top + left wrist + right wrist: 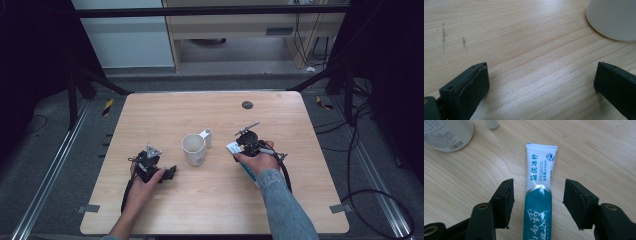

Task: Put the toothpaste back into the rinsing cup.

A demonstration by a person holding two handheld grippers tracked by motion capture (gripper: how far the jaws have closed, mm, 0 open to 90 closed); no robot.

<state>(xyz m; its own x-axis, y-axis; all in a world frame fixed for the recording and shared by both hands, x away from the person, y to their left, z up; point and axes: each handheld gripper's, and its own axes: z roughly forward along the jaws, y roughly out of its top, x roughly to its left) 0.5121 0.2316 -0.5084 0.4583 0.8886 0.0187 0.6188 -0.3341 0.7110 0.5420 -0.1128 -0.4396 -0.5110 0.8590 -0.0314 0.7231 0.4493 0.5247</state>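
Observation:
A teal and white toothpaste tube (539, 195) lies flat on the wooden table (215, 200), its crimped white end pointing away. My right gripper (539, 185) straddles it, open, with a gap between each pad and the tube. In the high view the tube (248, 173) lies under the right hand, right of a white mug (194, 149). The mug (446, 132) carries a barcode label. My left gripper (541, 67) rests low on the table, open and holding nothing, with the mug (614, 20) off to its upper right. From above, the left gripper (169, 172) lies left of the mug.
A small dark round mark (247, 105) sits near the table's far edge. The mug's handle (206, 136) points to the far right. Cables (370, 200) trail over the grey floor at the right. A pale cabinet (240, 30) stands beyond the table.

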